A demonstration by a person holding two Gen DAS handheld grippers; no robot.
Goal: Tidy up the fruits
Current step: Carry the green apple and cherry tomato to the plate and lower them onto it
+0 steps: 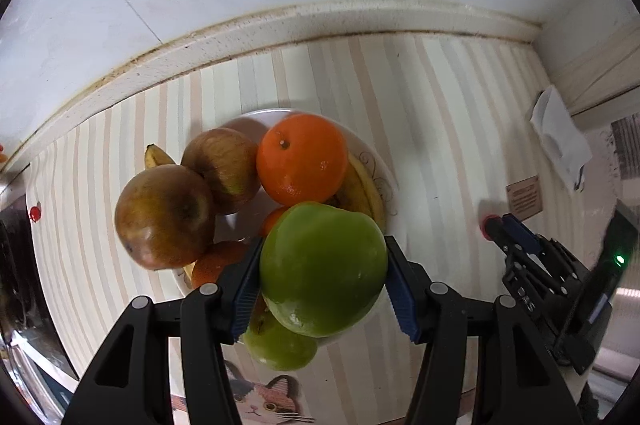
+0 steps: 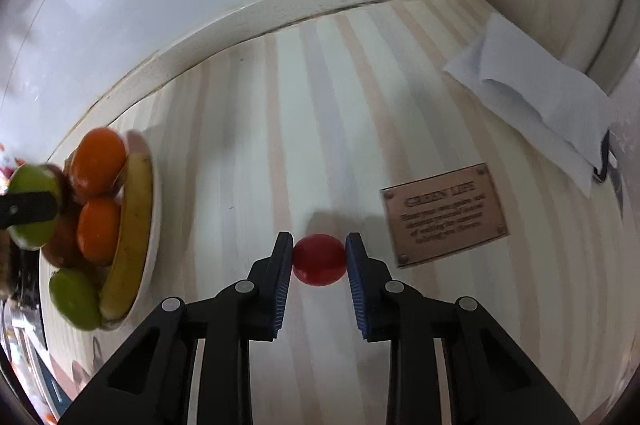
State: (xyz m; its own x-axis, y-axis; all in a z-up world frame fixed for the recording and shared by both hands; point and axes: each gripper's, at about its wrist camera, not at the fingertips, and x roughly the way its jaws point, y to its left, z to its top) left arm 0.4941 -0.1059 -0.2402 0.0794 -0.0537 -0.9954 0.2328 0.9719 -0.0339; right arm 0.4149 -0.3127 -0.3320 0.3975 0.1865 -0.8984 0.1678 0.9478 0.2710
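My left gripper (image 1: pixel 323 277) is shut on a big green apple (image 1: pixel 322 269) and holds it over the front of a white plate (image 1: pixel 380 169). On the plate lie two brown-red apples (image 1: pixel 164 217), an orange (image 1: pixel 302 159), a banana (image 1: pixel 362 189), more oranges and a second green apple (image 1: pixel 278 345). My right gripper (image 2: pixel 319 259) is shut on a small red tomato (image 2: pixel 319 259) just above the striped mat. It also shows in the left wrist view (image 1: pixel 494 225). The plate (image 2: pixel 154 221) stands to the left in the right wrist view.
A striped mat (image 2: pixel 320 105) covers the counter up to the white wall. A brown plaque (image 2: pixel 444 215) lies right of the tomato. A folded white cloth (image 2: pixel 532 89) lies at the back right. Another small red tomato (image 1: pixel 35 213) sits at the mat's left edge.
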